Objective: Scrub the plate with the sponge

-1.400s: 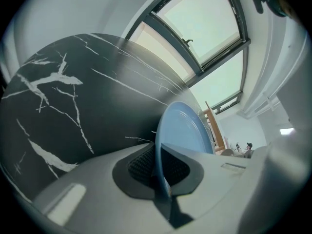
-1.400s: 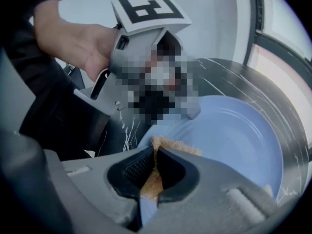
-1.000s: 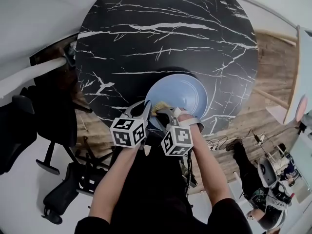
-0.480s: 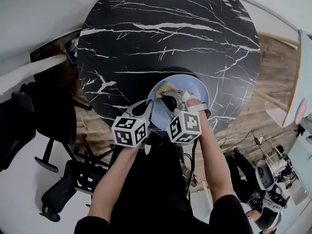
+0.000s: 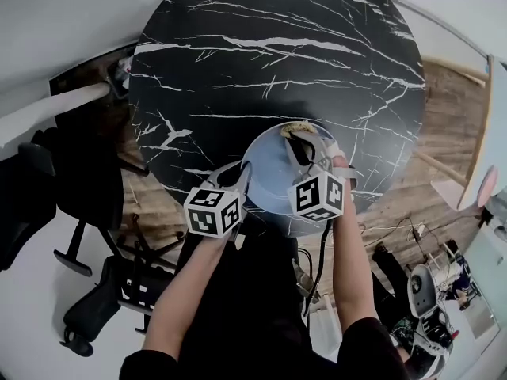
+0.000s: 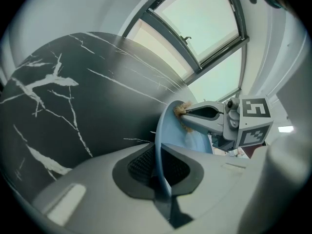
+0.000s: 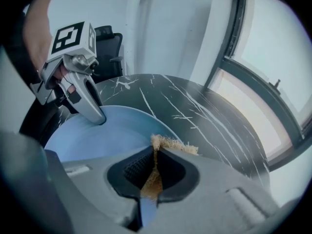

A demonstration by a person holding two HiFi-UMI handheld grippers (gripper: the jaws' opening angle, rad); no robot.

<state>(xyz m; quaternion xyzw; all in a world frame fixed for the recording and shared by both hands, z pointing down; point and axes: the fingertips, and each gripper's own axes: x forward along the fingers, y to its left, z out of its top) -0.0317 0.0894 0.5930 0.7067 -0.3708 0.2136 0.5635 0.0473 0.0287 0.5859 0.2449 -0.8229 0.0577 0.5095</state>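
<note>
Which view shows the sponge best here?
The right gripper view: the sponge sits close up, pinched in the right gripper, fibres poking out over the plate. The head view shows only a small tan patch at the plate's far rim; the left gripper view, a distant tuft.

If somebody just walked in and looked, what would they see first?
Probably the light blue plate, at the near edge of a round black table streaked with white veins. The left gripper pinches the plate's rim, while the right gripper holds a tan sponge against the plate's far side.
</note>
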